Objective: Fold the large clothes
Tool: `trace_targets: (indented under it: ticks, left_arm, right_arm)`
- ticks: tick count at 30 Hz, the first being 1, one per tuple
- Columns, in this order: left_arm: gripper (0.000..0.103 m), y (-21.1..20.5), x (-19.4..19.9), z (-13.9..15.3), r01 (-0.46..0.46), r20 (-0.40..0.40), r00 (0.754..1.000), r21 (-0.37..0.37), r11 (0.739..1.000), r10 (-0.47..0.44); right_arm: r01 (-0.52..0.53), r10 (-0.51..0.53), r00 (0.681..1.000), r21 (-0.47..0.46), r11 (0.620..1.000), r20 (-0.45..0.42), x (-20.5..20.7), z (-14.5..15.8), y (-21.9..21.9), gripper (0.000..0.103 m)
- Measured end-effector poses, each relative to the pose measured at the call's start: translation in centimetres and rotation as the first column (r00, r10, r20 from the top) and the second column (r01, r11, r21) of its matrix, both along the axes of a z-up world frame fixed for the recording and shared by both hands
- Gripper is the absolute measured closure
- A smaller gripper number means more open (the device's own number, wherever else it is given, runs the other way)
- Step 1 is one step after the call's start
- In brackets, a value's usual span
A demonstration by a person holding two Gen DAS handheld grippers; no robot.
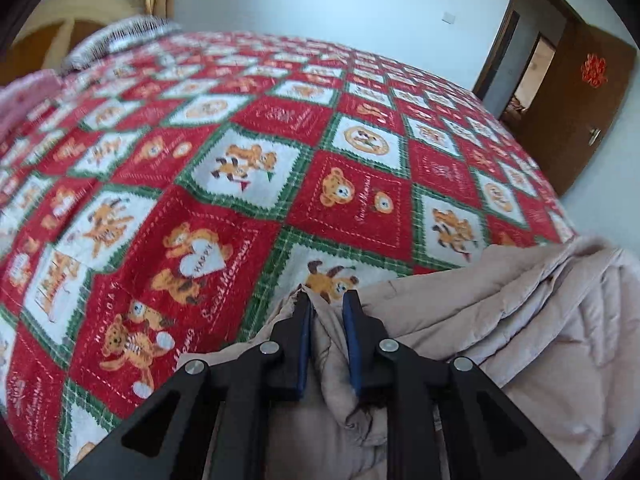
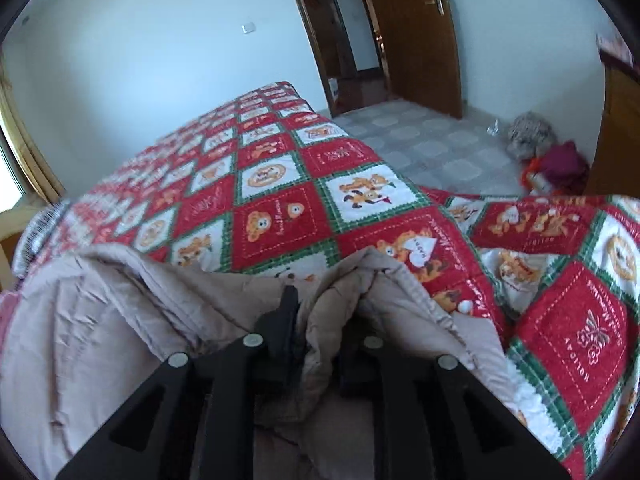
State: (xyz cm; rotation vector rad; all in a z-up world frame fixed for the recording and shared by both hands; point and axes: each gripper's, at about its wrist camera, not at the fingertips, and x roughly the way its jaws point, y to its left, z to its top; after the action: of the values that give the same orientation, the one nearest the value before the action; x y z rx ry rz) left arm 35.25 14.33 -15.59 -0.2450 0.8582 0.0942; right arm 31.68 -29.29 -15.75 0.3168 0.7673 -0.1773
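While both fingers pinch the beige coat (image 1: 500, 320), the bedspread (image 1: 248, 184) reads "HAPPY", "Sweet Memories".

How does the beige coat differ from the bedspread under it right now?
The coat is plain beige and quilted; the bedspread is a red, white and green teddy-bear check. The coat is bunched in thick folds at the near edge; the bedspread lies mostly flat across the bed. Both grippers hold coat fabric, none of the bedspread. Both are soft textiles.
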Motion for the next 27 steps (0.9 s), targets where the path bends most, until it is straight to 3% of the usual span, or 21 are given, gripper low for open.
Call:
trace_targets:
  ticks: [2,5,7,8,9,10,12,13,14,15,16,17,18,20,22,25,27]
  left_arm:
    - [0.084,-0.4,0.1,0.2,0.006,-0.005,1.0,0.037,0.999,-0.006]
    - [0.08,1.4,0.2,1.6,0.064,-0.048,0.997,-0.055,0.996,-0.067]
    - [0.071,3.5,-0.6,3.5,0.071,-0.06,0.995,-0.115,0.991,-0.078]
    - [0.05,4.8,-1.5,5.0,0.053,-0.045,0.997,-0.11,0.992,-0.058]
    - [0.024,5.6,-2.3,6.3,0.027,-0.025,0.999,-0.085,0.996,-0.029]
    - [0.017,6.7,-3.4,8.0,-0.009,0.019,1.0,-0.058,0.998,0.01]
    - [0.014,8.5,-6.2,11.3,-0.044,0.165,0.985,-0.082,0.996,0.057]
    - [0.014,8.6,-7.1,12.5,-0.042,0.215,0.974,-0.118,0.992,0.066]
    - [0.014,7.7,-7.4,13.5,-0.029,0.234,0.97,-0.135,0.99,0.06]
    - [0.014,6.4,-7.1,13.9,-0.01,0.23,0.972,-0.12,0.993,0.038]
    - [0.014,4.1,-6.6,14.1,0.023,0.222,0.975,-0.082,0.996,-0.004]
    - [0.014,1.5,-5.9,13.9,0.056,0.209,0.977,-0.041,0.998,-0.046]
    - [0.014,-2.1,-4.9,13.2,0.098,0.191,0.977,-0.005,0.995,-0.095]
    - [0.014,-6.7,-3.7,11.5,0.161,0.161,0.973,0.02,0.987,-0.162]
    - [0.014,-11.7,-1.7,8.9,0.199,0.108,0.972,0.107,0.974,-0.21]
    - [0.014,-14.7,0.4,5.6,0.198,0.068,0.974,0.213,0.957,-0.217]
    - [0.013,-15.0,1.1,4.0,0.18,0.065,0.977,0.241,0.954,-0.201]
  right_arm:
    - [-0.001,0.0,0.999,-0.04,0.999,-0.032,0.4,0.0,0.3,0.085]
    - [-0.04,0.04,0.996,-0.003,0.999,-0.083,0.8,0.2,-0.3,0.083]
    - [-0.044,0.05,0.997,0.096,0.994,-0.061,-0.3,2.0,-2.0,0.08]
    - [-0.034,0.034,0.999,0.128,0.991,0.005,-1.6,3.3,-2.7,0.078]
    - [-0.027,0.015,0.996,0.14,0.99,0.085,-3.3,5.0,-3.3,0.066]
    - [-0.018,0.0,0.99,0.122,0.992,0.142,-4.7,6.4,-3.3,0.047]
    - [0.018,-0.026,0.972,0.034,0.999,0.235,-7.2,8.9,-2.4,0.019]
    - [0.0,0.006,0.956,-0.021,1.0,0.294,-8.5,10.2,-1.0,0.018]
    - [-0.044,0.056,0.951,-0.046,0.998,0.305,-8.6,10.7,0.4,0.019]
    - [-0.128,0.144,0.949,-0.074,0.989,0.28,-8.0,11.0,2.7,0.029]
    - [-0.17,0.189,0.951,-0.097,0.981,0.246,-7.2,11.0,4.4,0.055]
    - [-0.218,0.241,0.951,-0.133,0.967,0.192,-6.0,10.7,6.9,0.071]
    - [-0.257,0.277,0.951,-0.145,0.955,0.14,-4.5,10.2,9.1,0.095]
    - [-0.282,0.291,0.951,-0.092,0.955,0.106,-2.3,9.1,11.2,0.097]
    - [-0.277,0.282,0.957,-0.079,0.958,0.064,0.1,7.5,12.5,0.097]
    - [-0.289,0.29,0.957,-0.091,0.953,-0.009,2.5,3.6,13.4,0.097]
    - [-0.277,0.276,0.961,-0.035,0.96,-0.028,2.8,1.7,12.3,0.098]
